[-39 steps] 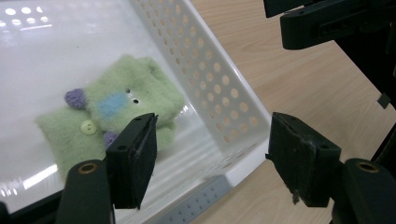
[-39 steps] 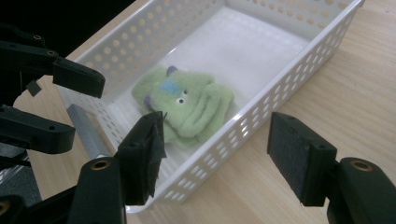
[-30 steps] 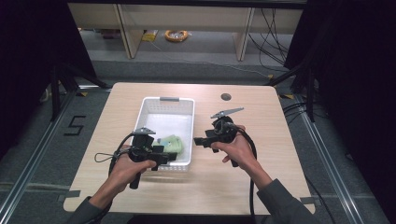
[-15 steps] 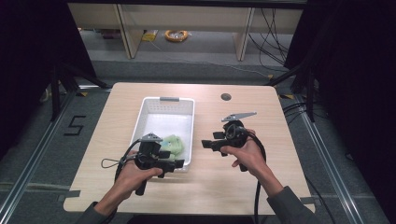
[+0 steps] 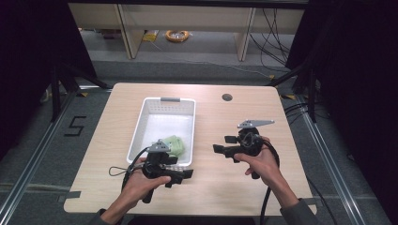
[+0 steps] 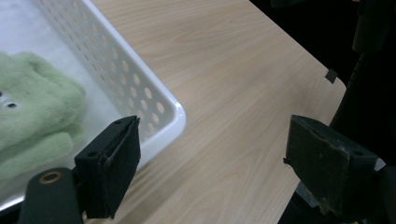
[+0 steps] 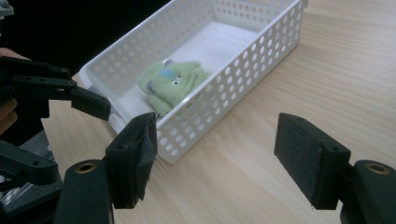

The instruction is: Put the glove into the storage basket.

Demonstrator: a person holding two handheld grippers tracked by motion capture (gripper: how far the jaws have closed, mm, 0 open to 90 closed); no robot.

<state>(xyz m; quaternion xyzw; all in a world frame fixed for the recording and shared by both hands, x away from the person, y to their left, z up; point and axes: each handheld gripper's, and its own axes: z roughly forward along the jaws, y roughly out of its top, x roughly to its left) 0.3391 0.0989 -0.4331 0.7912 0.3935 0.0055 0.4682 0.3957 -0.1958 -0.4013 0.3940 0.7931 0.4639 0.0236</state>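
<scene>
high view: green plush toy is seen lying in the near end of the white basket, just beyond the left gripper; jaws spread wide, just opened, nothing held. right gripper is likewise wide and empty.

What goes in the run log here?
toy: in basket | left gripper: jaws just opened, empty | right gripper: jaws open, empty
</scene>
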